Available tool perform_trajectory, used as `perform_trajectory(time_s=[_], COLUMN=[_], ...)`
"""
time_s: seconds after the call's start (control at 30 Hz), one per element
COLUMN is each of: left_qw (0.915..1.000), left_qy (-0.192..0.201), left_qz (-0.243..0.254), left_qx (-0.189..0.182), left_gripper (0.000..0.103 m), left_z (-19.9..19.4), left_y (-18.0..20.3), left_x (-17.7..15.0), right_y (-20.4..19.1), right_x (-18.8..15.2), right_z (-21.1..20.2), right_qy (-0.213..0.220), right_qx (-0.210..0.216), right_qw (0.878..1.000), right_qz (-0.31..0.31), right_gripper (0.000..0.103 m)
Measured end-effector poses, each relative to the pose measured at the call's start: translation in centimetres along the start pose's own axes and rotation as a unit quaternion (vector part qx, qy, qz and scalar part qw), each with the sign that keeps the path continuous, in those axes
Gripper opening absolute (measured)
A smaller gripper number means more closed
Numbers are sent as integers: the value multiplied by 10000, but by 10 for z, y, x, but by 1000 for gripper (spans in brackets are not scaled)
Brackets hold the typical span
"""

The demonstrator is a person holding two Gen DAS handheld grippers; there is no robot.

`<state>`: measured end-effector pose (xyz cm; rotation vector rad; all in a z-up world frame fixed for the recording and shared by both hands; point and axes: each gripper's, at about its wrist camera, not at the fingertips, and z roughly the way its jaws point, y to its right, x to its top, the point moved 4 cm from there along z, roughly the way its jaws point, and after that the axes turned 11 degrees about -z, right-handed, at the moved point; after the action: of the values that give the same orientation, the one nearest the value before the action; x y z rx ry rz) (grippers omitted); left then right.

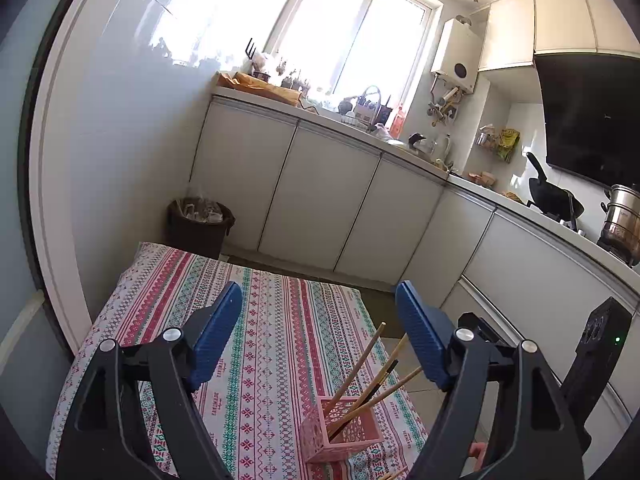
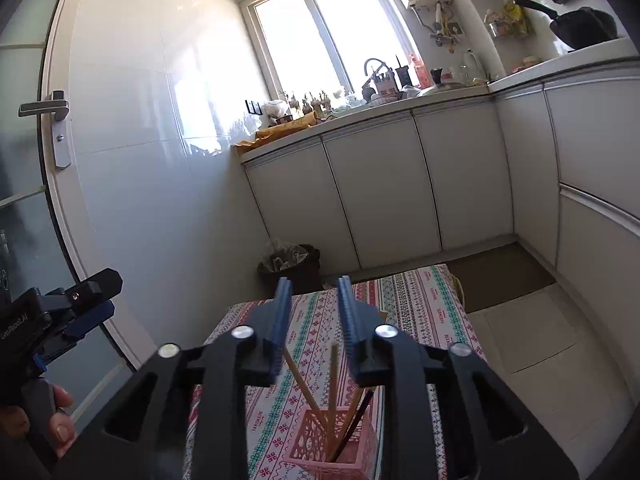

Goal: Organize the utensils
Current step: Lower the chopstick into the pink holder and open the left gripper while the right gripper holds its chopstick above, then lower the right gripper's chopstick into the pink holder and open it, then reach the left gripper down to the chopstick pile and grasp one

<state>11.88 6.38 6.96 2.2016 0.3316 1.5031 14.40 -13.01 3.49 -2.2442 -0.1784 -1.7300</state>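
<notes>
A pink lattice holder (image 1: 340,428) stands on the striped tablecloth (image 1: 280,340) near its right edge, with several wooden chopsticks (image 1: 360,364) and one dark one leaning in it. My left gripper (image 1: 318,292) is open wide above and behind the holder, and nothing is between its blue pads. In the right wrist view the same holder (image 2: 320,440) sits low in the frame. My right gripper (image 2: 314,284) is partly open over it. The chopstick (image 2: 333,380) tops rise into the gap below the pads, which press on nothing.
A dark trash bin (image 1: 200,220) stands past the table's far corner by white cabinets (image 1: 320,200). The crowded counter carries a wok (image 1: 552,196) and a steel pot (image 1: 620,216). A door with a handle (image 2: 44,108) is on the left, and a brown floor mat (image 2: 500,280) lies on the right.
</notes>
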Motion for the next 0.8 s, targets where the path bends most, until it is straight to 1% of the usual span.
perform_trajectory(time_s=[0.03,0.1,0.13,0.17,0.2,0.23,0.27,0.33,0.47,0.6,0.7,0.8], left_qw=[10000,9999,9997,9994,9989,9981,9972,9945,9878,9782,9680,9533], left_qy=[-23,-111,-173,-267,-365,-474,-596,-882,-1347,-1694,-2001,-2383], left_qz=[16,94,153,229,305,385,461,558,772,1181,1492,1829], left_qx=[-10,-11,-9,-12,-15,-14,-19,-67,-138,-232,-276,-309], left_gripper=[78,81,82,84,86,90,91,95,96,96,96,96], left_z=[0,1,2,4,6,8,10,16,23,25,27,32], left_y=[1,2,4,6,6,8,9,11,15,25,30,37], left_x=[-1,-3,-5,-8,-12,-16,-22,-33,-55,-77,-98,-123], right_y=[1,3,5,6,8,10,13,17,25,38,48,61], right_x=[2,5,6,6,6,4,1,-6,-28,-51,-64,-77], right_z=[-6,-17,-22,-28,-35,-40,-44,-50,-50,-56,-65,-74], right_qy=[48,99,100,108,108,94,65,-118,-874,-1353,-1620,-1910], right_qx=[0,-31,-65,-78,-107,-155,-196,-302,-646,-785,-996,-1229], right_qw=[10000,9999,9998,9997,9996,9994,9991,9987,9933,9863,9803,9722], right_qz=[41,114,147,192,251,308,360,406,384,528,526,573], right_gripper=[52,61,67,74,79,88,95,96,96,96,96,96])
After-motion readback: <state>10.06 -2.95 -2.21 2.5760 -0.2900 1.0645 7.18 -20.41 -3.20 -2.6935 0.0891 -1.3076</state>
